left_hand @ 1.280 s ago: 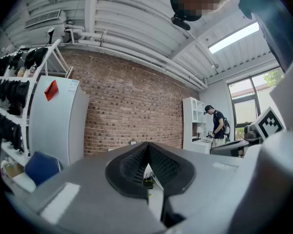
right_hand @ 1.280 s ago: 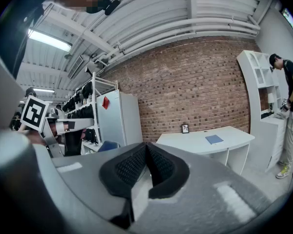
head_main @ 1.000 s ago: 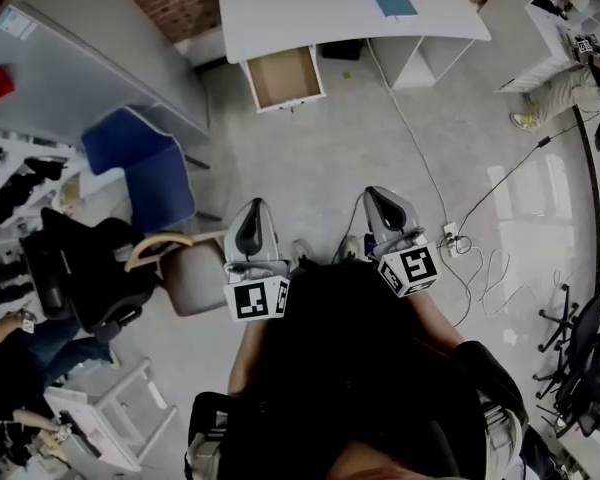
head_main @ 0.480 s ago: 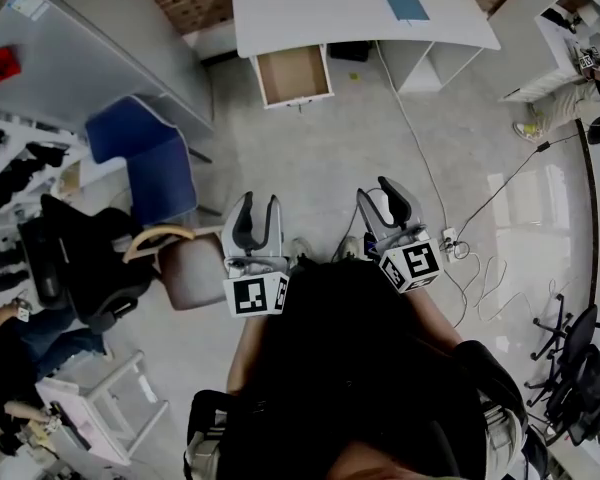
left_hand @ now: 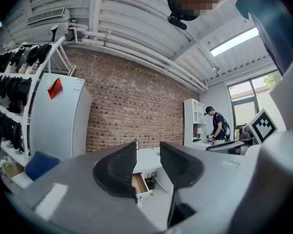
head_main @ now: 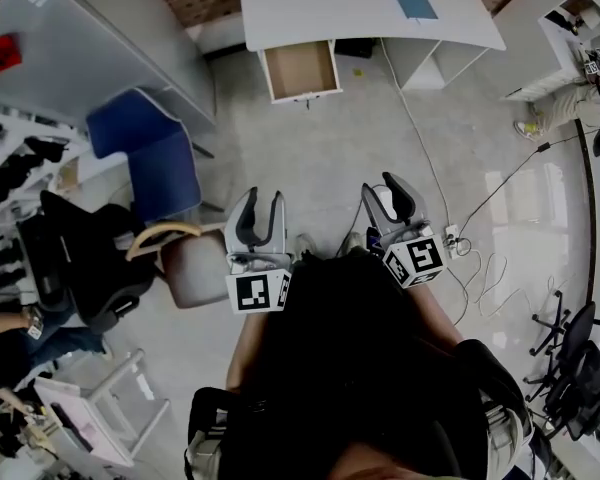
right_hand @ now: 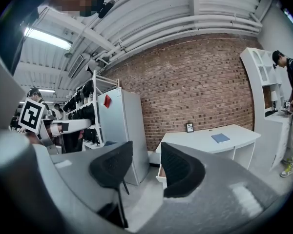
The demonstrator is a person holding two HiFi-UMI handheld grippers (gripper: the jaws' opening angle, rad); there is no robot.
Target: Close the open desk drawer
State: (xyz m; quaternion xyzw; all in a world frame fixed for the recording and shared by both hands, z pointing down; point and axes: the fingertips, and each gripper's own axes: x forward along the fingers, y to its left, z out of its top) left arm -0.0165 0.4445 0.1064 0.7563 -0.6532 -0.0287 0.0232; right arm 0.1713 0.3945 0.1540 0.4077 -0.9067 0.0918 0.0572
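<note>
The white desk (head_main: 360, 13) stands far ahead against the brick wall, its wooden drawer (head_main: 302, 70) pulled out over the floor. Both grippers are held side by side in front of me, well short of the desk. My left gripper (head_main: 258, 208) has its jaws apart and easing inward, with nothing between them. My right gripper (head_main: 383, 193) is the same, its jaws wide and closing slightly on nothing. In the left gripper view the drawer (left_hand: 139, 184) shows small beyond the left gripper (left_hand: 147, 152). In the right gripper view, the desk (right_hand: 210, 140) stands past the right gripper (right_hand: 146, 155).
A blue book (head_main: 415, 2) lies on the desk. A grey partition (head_main: 90, 48), a blue chair (head_main: 145, 158) and a brown seat (head_main: 185, 268) stand left. A cable (head_main: 420, 158) runs to a power strip (head_main: 450, 236). A person (head_main: 580, 83) stands by shelves at the far right.
Both grippers were shut a second ago and now stand open. They have edged forward toward the desk. The drawer is still pulled out.
</note>
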